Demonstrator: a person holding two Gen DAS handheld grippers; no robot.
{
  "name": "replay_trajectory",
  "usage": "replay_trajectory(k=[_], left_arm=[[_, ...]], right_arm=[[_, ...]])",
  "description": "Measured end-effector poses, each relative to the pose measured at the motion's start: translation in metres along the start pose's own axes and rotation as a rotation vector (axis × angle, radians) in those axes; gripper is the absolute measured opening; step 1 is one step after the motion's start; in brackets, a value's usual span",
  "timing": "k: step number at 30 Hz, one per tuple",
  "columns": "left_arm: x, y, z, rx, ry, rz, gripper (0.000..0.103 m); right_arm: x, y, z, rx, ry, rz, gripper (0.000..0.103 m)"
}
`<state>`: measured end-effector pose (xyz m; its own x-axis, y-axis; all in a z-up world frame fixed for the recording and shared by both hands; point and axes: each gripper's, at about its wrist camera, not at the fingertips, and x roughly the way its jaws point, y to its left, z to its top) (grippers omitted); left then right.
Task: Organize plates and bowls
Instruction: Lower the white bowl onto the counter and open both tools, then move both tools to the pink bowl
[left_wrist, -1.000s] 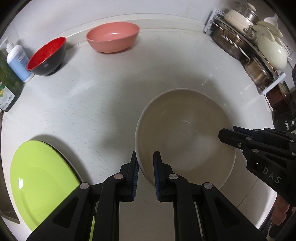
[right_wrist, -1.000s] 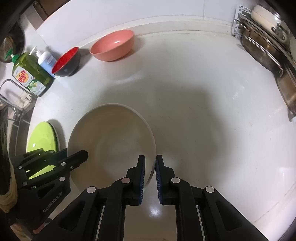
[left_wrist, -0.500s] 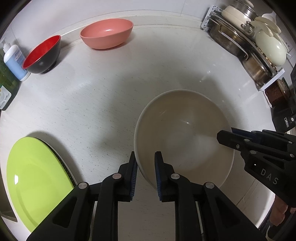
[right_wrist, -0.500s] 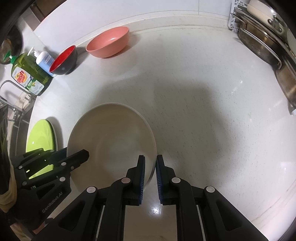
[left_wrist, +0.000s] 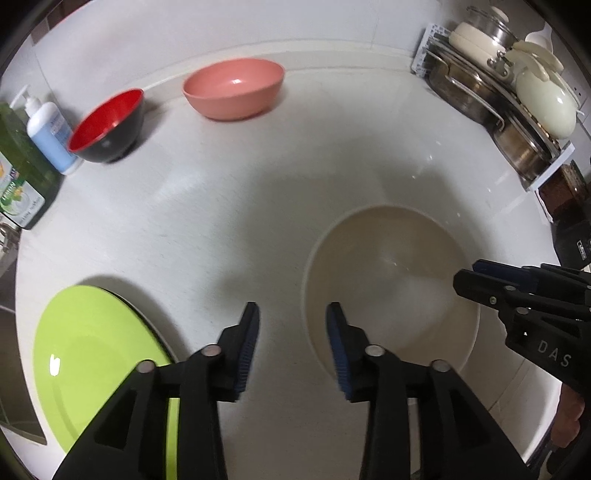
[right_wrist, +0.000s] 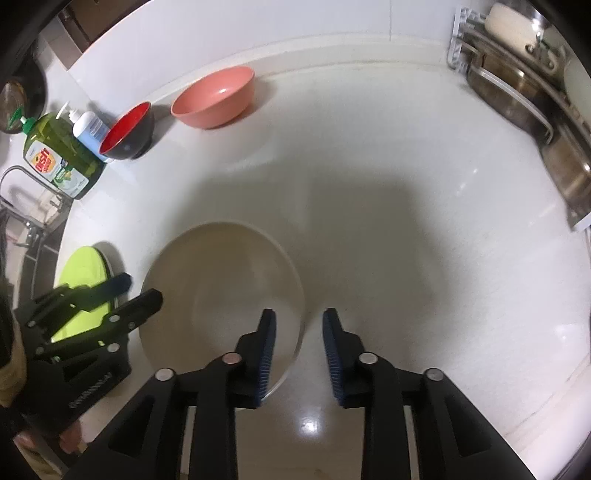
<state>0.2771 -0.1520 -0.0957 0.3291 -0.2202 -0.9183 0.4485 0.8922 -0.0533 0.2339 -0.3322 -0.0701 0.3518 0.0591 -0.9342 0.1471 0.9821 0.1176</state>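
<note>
A large beige bowl (left_wrist: 391, 295) (right_wrist: 221, 295) sits on the white counter. My left gripper (left_wrist: 293, 321) (right_wrist: 144, 288) is open, with the bowl's left rim between its fingers, close to the right one. My right gripper (right_wrist: 299, 325) (left_wrist: 467, 275) is open too and straddles the bowl's right rim. Neither pinches the rim. A lime-green plate (left_wrist: 92, 354) (right_wrist: 83, 266) lies to the bowl's left. By the back wall stand a pink bowl (left_wrist: 232, 88) (right_wrist: 214, 96) and a black bowl with a red inside (left_wrist: 107, 125) (right_wrist: 127, 129).
A green dish-soap bottle (right_wrist: 55, 155) and a blue pump bottle (left_wrist: 50, 133) stand at the far left, near a faucet (right_wrist: 22, 184). A rack of steel pots and lids (left_wrist: 498, 96) fills the back right corner. White counter (right_wrist: 406, 221) stretches right of the beige bowl.
Both grippers were shut on opposite rims of the beige bowl; now both have opened and let go of it. The bowl stays on the counter.
</note>
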Motion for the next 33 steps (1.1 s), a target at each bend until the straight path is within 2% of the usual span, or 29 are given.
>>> replay_trajectory(k=[2, 7, 16, 27, 33], left_arm=[[-0.007, 0.004, 0.002, 0.0, -0.03, 0.009, 0.051], [-0.027, 0.016, 0.013, -0.008, -0.127, 0.043, 0.062], [-0.046, 0.046, 0.041, -0.027, -0.195, 0.078, 0.063], [-0.052, 0.075, 0.082, -0.011, -0.245, 0.141, 0.062], [-0.049, 0.087, 0.108, -0.003, -0.251, 0.151, 0.062]], right_arm=[[-0.004, 0.003, 0.002, -0.006, -0.021, -0.014, 0.032], [-0.015, 0.011, 0.017, -0.01, -0.071, 0.007, 0.032], [-0.022, 0.039, 0.051, -0.033, -0.157, 0.036, 0.032], [-0.018, 0.063, 0.102, -0.076, -0.18, 0.04, 0.032], [-0.012, 0.071, 0.131, -0.075, -0.188, 0.042, 0.032]])
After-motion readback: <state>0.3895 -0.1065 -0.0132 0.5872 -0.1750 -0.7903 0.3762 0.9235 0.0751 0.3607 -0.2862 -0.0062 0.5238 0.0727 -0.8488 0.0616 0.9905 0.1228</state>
